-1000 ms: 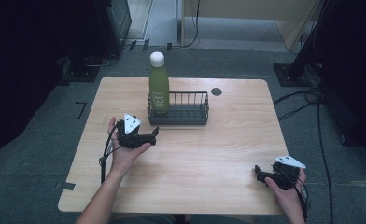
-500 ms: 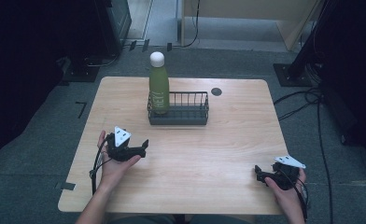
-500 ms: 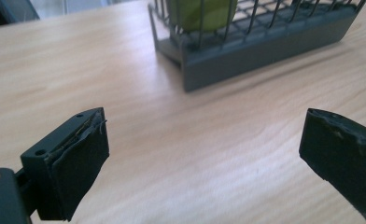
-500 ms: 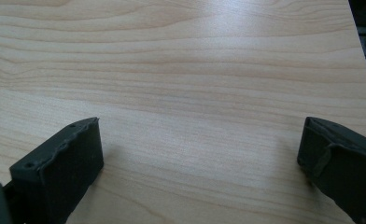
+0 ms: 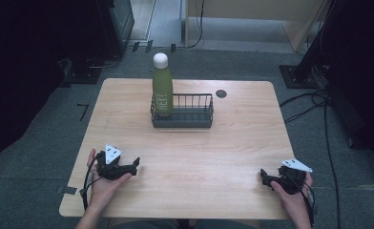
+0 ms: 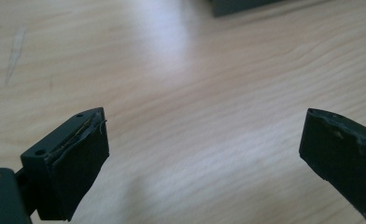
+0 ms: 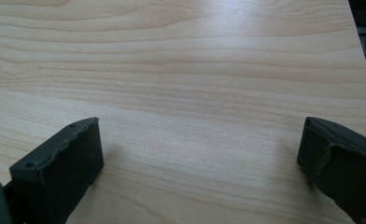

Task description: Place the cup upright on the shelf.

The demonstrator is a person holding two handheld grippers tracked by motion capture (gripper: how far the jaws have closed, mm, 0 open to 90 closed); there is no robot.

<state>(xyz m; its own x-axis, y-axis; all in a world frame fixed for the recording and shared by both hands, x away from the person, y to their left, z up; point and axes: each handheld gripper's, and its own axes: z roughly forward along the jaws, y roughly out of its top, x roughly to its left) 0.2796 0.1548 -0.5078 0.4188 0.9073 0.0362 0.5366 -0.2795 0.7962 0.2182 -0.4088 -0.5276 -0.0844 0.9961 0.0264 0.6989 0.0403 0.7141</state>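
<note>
Starting at the left of the high view, we find the left gripper (image 5: 136, 165) lying in the person's upturned left hand (image 5: 104, 183) near the front left corner of the wooden table (image 5: 233, 143), its grey three-cornered plate on top and its tips pointing toward the table's middle. In the left gripper view its jaws stand wide apart with bare wood grain between them and nothing held; a dark edge of the basket shows at the top of that view. Moving toward the centre, we see the green bottle (image 5: 162, 88) with a white cap standing upright in the left end of the black wire basket (image 5: 194, 112), which sits on the far half of the table, well apart from both grippers. Just right of the basket lies a small dark round mark (image 5: 221, 93) in the tabletop. At the far right, we see the right gripper (image 5: 266, 180) resting in the right hand (image 5: 292, 191) near the front right corner. In the right gripper view its jaws also gape wide over bare wood, gripping nothing.
</note>
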